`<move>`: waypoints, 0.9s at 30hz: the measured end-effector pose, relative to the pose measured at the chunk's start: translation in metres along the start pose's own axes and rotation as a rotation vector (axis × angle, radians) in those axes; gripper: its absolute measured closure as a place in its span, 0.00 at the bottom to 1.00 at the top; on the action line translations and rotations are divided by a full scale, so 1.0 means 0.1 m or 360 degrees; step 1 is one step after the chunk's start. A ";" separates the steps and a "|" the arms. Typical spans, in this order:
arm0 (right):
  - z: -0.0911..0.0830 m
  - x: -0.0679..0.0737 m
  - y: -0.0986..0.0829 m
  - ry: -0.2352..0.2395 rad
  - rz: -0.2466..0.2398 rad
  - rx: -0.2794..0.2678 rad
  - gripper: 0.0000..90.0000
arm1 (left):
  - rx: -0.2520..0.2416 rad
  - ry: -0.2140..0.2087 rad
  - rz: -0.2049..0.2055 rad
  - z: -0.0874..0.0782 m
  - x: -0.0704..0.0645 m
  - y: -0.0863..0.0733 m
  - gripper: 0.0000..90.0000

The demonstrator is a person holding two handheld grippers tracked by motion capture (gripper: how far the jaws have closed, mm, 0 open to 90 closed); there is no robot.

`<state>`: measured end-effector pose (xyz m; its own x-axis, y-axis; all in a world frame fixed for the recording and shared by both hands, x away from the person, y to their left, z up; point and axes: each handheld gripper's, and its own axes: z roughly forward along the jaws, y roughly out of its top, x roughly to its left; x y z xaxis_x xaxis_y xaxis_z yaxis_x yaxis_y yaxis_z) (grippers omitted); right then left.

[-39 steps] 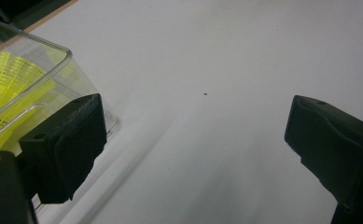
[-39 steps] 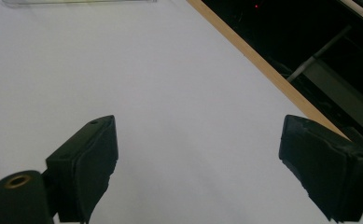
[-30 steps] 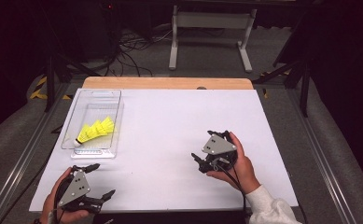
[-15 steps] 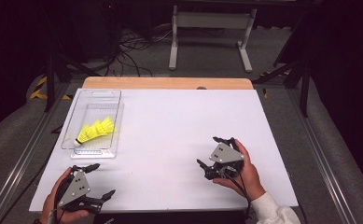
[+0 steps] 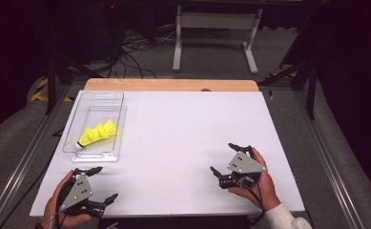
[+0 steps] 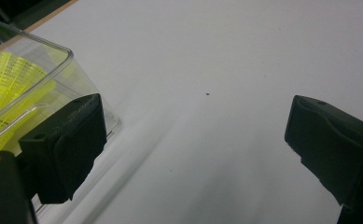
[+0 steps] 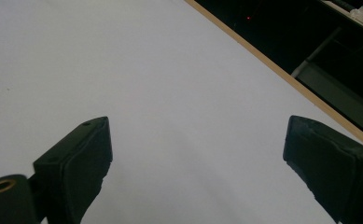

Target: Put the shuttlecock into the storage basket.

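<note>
A yellow shuttlecock [image 5: 97, 133] lies in a clear plastic box [image 5: 99, 95] at the left of the white table [image 5: 183, 124]. My left gripper [image 5: 105, 183] rests near the front left corner, just in front of the box, jaws wide apart with nothing between them. In the left gripper view that gripper [image 6: 193, 135] looks over bare table, with the box's corner [image 6: 67, 60] and the shuttlecock's yellow skirt [image 6: 6, 79] at its left. My right gripper [image 5: 222, 157] sits open at the front right, held by a hand. In the right gripper view it [image 7: 198, 154] faces empty white surface.
A wooden strip [image 5: 173, 85] runs along the table's far edge, also seen as the wooden strip [image 7: 282, 70] in the right gripper view. Beyond it, on the dark floor, stand a white metal frame [image 5: 211, 28] and cables [image 5: 140, 43]. Metal rails flank the table.
My right gripper has drawn back toward the front edge and a little to the right, still open. The left gripper and the shuttlecock have stayed put.
</note>
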<state>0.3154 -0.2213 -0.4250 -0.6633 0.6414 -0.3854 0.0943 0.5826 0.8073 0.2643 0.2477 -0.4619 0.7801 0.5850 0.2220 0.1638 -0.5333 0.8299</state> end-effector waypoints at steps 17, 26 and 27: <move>-0.14 -0.01 -0.25 -0.0071 0.0056 0.0003 0.09 | -0.0010 0.0008 0.0012 0.00 0.01 0.01 0.07; -0.21 0.00 -0.40 -0.0101 0.0072 0.0014 0.09 | -0.0023 0.0012 0.0012 0.02 0.02 0.03 0.07; -0.22 0.00 -0.41 -0.0113 0.0068 0.0015 0.10 | -0.0024 0.0013 0.0011 0.02 0.02 0.03 0.07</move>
<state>0.2950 -0.2559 -0.4483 -0.6044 0.6992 -0.3818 0.1283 0.5585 0.8195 0.2677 0.2461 -0.4596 0.7763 0.5862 0.2319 0.1493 -0.5284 0.8358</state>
